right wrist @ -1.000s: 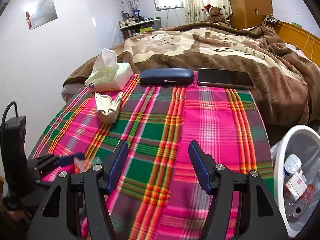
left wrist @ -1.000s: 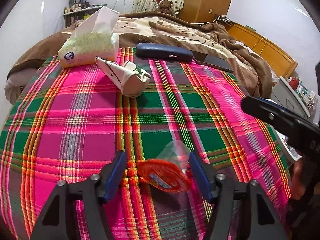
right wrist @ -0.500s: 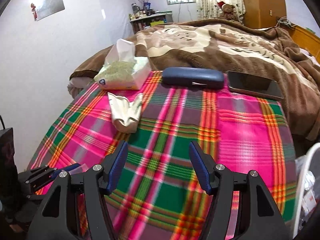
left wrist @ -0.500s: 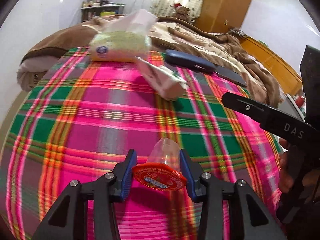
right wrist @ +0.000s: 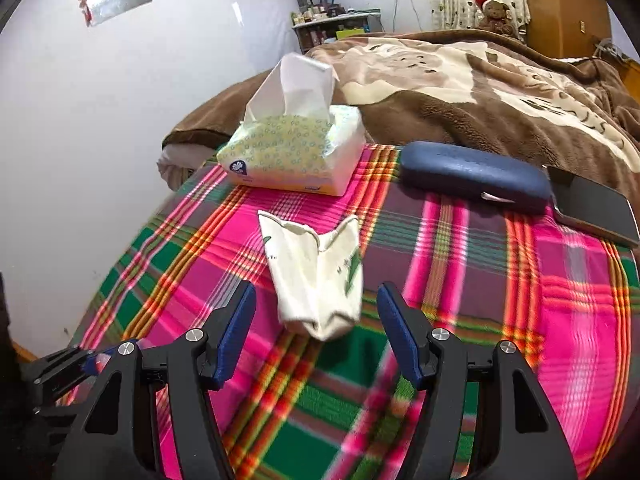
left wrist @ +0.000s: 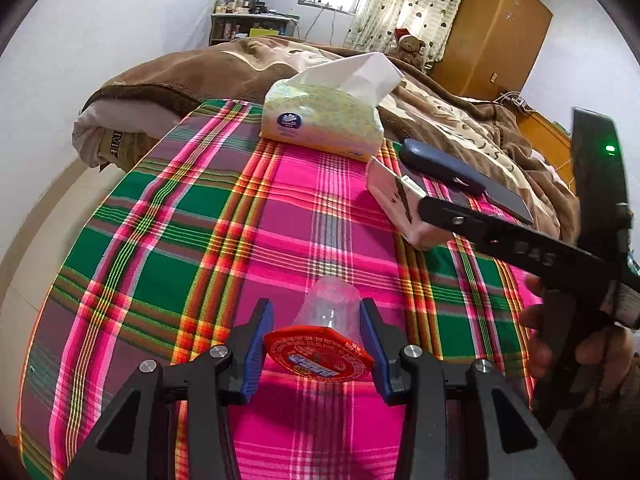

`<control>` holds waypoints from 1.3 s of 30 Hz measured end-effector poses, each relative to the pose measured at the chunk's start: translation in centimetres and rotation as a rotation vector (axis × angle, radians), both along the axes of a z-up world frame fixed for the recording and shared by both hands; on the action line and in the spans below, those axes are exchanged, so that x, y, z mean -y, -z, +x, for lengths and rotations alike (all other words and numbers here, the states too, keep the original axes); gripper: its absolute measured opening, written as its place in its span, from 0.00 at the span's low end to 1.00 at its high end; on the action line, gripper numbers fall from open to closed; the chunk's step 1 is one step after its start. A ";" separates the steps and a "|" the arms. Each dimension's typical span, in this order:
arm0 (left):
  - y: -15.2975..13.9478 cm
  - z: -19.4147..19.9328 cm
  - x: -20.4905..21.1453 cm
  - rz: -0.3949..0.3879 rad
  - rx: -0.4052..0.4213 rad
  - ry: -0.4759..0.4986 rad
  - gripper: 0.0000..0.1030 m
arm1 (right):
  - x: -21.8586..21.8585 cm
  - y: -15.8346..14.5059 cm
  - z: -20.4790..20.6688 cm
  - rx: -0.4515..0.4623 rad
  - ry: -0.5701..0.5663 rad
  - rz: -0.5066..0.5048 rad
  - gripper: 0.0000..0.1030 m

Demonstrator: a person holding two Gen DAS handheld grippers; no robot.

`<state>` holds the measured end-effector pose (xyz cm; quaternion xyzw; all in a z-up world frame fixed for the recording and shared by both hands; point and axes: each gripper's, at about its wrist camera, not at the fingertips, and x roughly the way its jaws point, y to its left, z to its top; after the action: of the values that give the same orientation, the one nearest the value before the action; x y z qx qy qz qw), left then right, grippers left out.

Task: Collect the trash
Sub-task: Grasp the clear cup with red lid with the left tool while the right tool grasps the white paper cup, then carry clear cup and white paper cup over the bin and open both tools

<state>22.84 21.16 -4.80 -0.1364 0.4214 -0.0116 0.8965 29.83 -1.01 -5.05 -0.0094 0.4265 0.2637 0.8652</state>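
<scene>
My left gripper (left wrist: 316, 316) is shut on a clear plastic cup (left wrist: 328, 308) with a peeled red foil lid (left wrist: 318, 354); the blue pads press its sides just above the plaid cloth (left wrist: 200, 240). A crushed white paper cup (right wrist: 316, 276) lies on the cloth. My right gripper (right wrist: 316, 296) stands open around the paper cup's near end, and its pads do not touch it. In the left wrist view the right gripper's black finger (left wrist: 480, 228) covers part of the paper cup (left wrist: 394, 200). The left gripper's tip (right wrist: 80, 360) shows low at the left in the right wrist view.
A tissue pack (right wrist: 292, 152) stands at the cloth's far edge, with a dark blue glasses case (right wrist: 472, 176) and a black phone (right wrist: 596, 208) to its right. A brown blanket (right wrist: 460, 92) covers the bed behind. The white wall (right wrist: 100, 160) is close on the left.
The left jaws have closed on the plastic cup and carried it to the left. The right gripper has swung left up to the paper cup, and the white bin has left its view.
</scene>
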 end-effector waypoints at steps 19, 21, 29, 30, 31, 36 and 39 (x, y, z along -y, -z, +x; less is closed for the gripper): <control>0.4 0.6 -0.9 -0.022 -0.011 -0.024 0.43 | -0.8 1.1 0.7 -0.020 0.019 -0.055 0.41; 0.3 0.5 -0.7 -0.020 -0.010 -0.023 0.43 | -0.7 1.0 0.7 -0.023 0.024 -0.044 0.40; -0.9 -0.3 0.4 -0.005 0.011 -0.018 0.43 | 0.8 -0.1 -0.7 -0.002 0.041 0.000 0.39; -1.0 -0.5 0.6 -0.004 0.015 -0.016 0.43 | 1.0 -0.3 -0.9 0.002 0.043 0.006 0.39; -1.2 -0.7 0.9 -0.005 0.018 -0.013 0.43 | 1.3 -0.5 -1.2 0.003 0.044 0.015 0.39; -2.1 -1.8 2.3 0.023 0.034 -0.001 0.43 | 3.3 -1.3 -2.9 0.013 0.065 0.045 0.39; -2.8 -2.6 3.2 0.022 0.051 0.009 0.43 | 4.5 -1.7 -4.3 0.028 0.074 0.059 0.39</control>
<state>20.19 17.92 -1.96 -0.1241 0.3993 -0.0146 0.9083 25.57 -5.46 -3.31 0.0282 0.4064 0.2439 0.8801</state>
